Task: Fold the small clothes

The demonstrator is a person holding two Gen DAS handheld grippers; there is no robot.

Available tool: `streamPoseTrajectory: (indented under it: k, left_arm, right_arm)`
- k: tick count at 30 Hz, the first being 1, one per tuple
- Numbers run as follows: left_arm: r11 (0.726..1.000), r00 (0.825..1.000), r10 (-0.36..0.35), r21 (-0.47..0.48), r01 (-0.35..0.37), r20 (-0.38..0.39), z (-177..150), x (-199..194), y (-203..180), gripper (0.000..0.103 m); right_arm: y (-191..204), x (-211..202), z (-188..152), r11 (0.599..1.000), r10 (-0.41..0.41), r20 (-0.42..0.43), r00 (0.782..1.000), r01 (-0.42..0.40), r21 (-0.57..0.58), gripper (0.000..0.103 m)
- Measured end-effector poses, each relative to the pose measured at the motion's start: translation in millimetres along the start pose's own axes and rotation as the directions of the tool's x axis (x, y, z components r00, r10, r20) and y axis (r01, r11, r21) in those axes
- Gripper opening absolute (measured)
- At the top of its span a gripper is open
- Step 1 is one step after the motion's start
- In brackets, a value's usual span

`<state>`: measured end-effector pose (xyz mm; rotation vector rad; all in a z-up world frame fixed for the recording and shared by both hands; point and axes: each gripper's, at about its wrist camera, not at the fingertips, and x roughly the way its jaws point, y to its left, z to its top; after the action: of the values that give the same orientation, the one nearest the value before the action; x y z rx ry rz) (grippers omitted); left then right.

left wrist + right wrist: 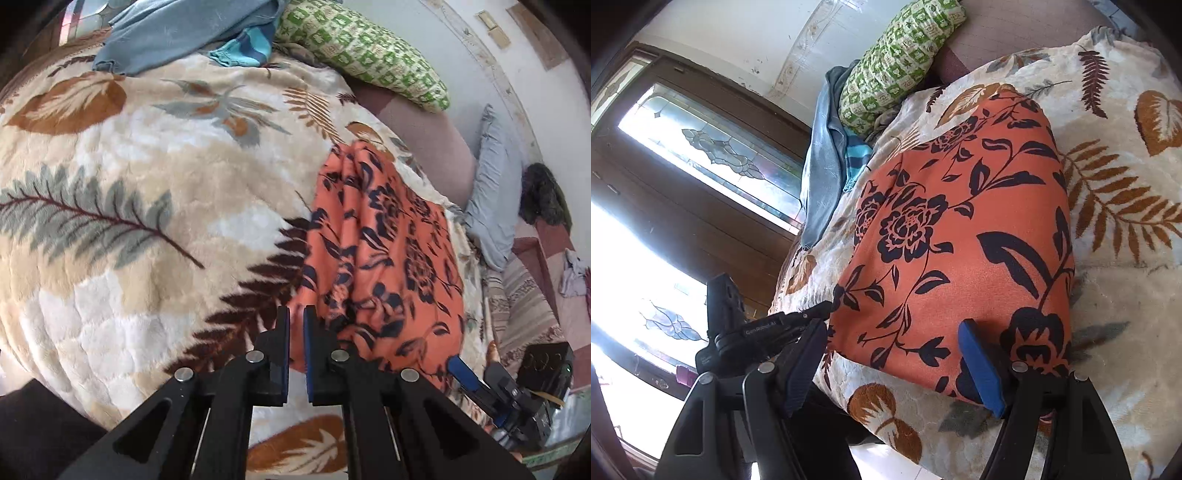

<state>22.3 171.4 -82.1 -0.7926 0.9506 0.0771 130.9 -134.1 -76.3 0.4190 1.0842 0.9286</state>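
Now the orange floral garment (384,251) lies on the leaf-print blanket (147,177), near its right side in the left wrist view. Left gripper (296,314) has its jaws nearly together, pinching the garment's near edge. Right gripper (894,332) stands wide over the garment's near end, gripping nothing. A green patterned pillow (901,62) lies beyond

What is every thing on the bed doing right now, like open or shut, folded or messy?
left gripper: jaws nearly shut, pinching the orange cloth's edge.
right gripper: open wide, over the cloth's near edge.
orange flowered cloth: lying on the blanket, wrinkled along one side.
leaf blanket: spread out.
blue clothes: heaped, unfolded.
green pillow: lying at the blanket's far edge.
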Motion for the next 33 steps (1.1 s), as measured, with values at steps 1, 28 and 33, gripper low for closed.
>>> streamPoseTrajectory:
  k: [1, 28, 33]
  left_arm:
    - [0.999, 1.0, -0.024, 0.026, 0.025, -0.016, -6.1, -2.7, -7.8, 0.014]
    - [0.999, 0.99, 0.036, 0.046, -0.03, -0.134, -23.5, 28.2, -36.0, 0.011]
    - [0.976, 0.996, 0.08, 0.198, -0.086, 0.035, -3.9, -15.1, -69.8, 0.01]
  right_arm:
    - [-0.7, -1.5, 0.4, 1.0, -0.006, 0.008, 1.0, 0.006, 0.002, 0.076]
    - [-16.0, -11.7, -0.5, 0.999, -0.005, 0.04, 0.999, 0.004, 0.039, 0.076]
    - [-8.4, -7.8, 3.5, 1.0, -0.018, 0.021, 1.0, 0.018, 0.02, 0.076]
